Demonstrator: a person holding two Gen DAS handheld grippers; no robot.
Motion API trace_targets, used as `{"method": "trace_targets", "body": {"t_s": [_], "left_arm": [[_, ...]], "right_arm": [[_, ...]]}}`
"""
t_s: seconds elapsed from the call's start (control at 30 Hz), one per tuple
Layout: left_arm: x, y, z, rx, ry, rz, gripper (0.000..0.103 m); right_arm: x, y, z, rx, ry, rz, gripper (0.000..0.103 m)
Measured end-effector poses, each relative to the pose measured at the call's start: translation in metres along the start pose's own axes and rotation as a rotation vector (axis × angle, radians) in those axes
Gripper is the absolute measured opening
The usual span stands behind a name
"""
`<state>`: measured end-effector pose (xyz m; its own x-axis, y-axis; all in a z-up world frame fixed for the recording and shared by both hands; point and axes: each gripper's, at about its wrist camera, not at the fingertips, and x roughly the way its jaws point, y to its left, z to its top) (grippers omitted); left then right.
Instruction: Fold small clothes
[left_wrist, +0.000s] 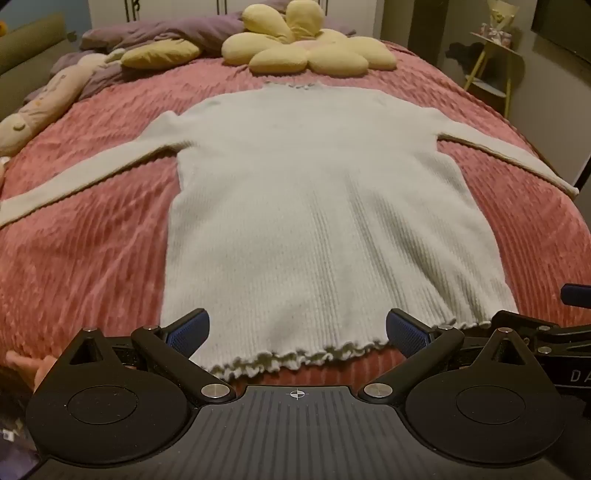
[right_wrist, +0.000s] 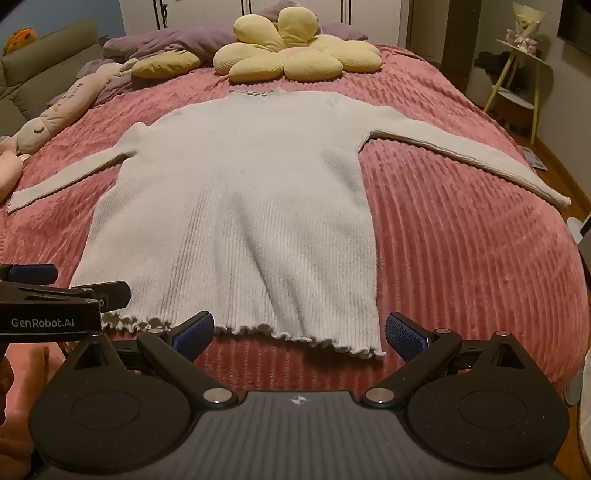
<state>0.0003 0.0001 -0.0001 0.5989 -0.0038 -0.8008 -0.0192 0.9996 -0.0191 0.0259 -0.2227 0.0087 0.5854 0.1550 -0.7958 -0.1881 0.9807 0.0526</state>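
A pale ribbed long-sleeved sweater (left_wrist: 306, 206) (right_wrist: 236, 206) lies flat on the pink bedspread (left_wrist: 85, 266) (right_wrist: 472, 266), collar far, ruffled hem near, both sleeves spread out sideways. My left gripper (left_wrist: 297, 334) hovers over the hem's left half, jaws wide open, nothing between its blue pads. My right gripper (right_wrist: 299, 334) stands open above the hem's right corner, also holding nothing. The right gripper's fingers (left_wrist: 539, 328) show at the right edge of the left wrist view, and the left gripper's fingers (right_wrist: 74, 291) at the left edge of the right wrist view.
A yellow flower-shaped cushion (left_wrist: 306, 48) (right_wrist: 295, 55) and purple bedding (left_wrist: 166, 33) lie at the head of the bed. A long plush toy (left_wrist: 40, 107) (right_wrist: 62, 107) rests along the left side. A small yellow side table (right_wrist: 517, 81) stands right of the bed.
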Motion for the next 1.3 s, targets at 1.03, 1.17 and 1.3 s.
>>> {"method": "trace_targets", "body": {"t_s": [1.03,1.17,1.3], "left_arm": [[0.0091,-0.0033,-0.0085,0.01,0.007,0.007,0.103],[0.008,-0.0034,-0.0073,0.01,0.009,0.009,0.103],[0.0074,-0.003,-0.0064,0.011,0.01,0.008,0.103]], "right_arm": [[-0.0035,-0.0018,-0.0008,0.015,-0.018,-0.003,0.099],[-0.0048,-0.0011,-0.0015,0.016,-0.023,-0.001,0.099],[-0.0051,-0.001,-0.0016,0.017,-0.027,-0.002,0.099]]}}
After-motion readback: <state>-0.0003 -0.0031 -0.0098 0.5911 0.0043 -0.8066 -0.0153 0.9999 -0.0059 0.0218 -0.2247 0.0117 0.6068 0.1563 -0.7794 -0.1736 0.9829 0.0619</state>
